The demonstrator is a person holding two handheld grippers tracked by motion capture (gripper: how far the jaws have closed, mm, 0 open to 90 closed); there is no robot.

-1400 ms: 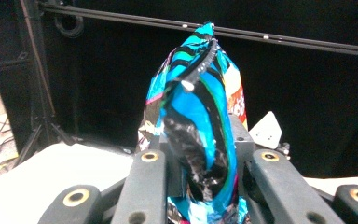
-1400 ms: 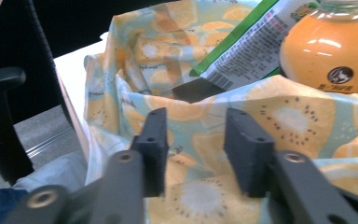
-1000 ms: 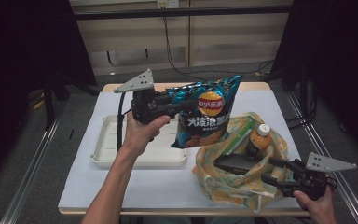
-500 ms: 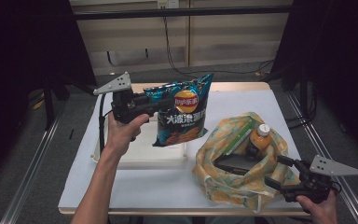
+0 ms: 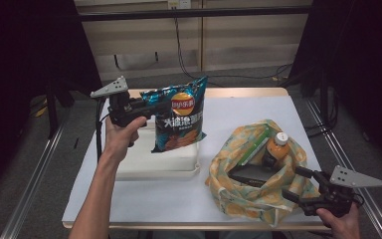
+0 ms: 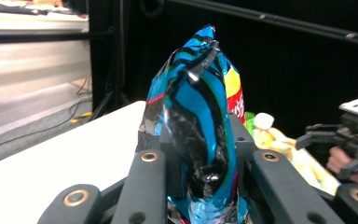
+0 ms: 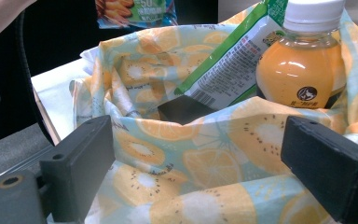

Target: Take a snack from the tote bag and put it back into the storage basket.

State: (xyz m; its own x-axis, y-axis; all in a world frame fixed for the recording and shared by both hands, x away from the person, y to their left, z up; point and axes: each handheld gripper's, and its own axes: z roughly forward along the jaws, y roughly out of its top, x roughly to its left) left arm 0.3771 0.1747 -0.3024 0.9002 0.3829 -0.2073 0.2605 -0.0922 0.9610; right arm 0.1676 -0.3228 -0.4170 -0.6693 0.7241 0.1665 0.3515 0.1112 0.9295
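The left gripper [image 5: 146, 107] is clamped on one side edge of a blue bag of chips [image 5: 180, 119], its jaws pressing the crinkled foil from both sides, as the left gripper view [image 6: 200, 154] shows close up. The bag hangs upright in the air above a white tray [image 5: 154, 167], which lies on the desk [image 5: 238, 112] toward its left edge. The bottom of the bag is still clear of the tray floor.

The right gripper [image 5: 298, 184] has its jaws spread wide; they have just been opening. It sits at the near right corner of the desk, and in the right gripper view [image 7: 196, 163] the fruit-print cloth bag [image 7: 205, 158] lies between the jaws without being pinched. That cloth bag [image 5: 248, 194] stands open, just right of the tray. Inside it are an orange juice bottle [image 5: 277, 149] with a white cap, a green packet [image 7: 228, 70] leaning against the bottle, and a flat dark item [image 5: 251, 174] lower down.

As I read it, the job is emptying the cloth bag onto the tray. The chips are out and carried over, but not yet set down. Still to come: releasing the chips on the tray, then taking out the bottle, the packet and the dark item.
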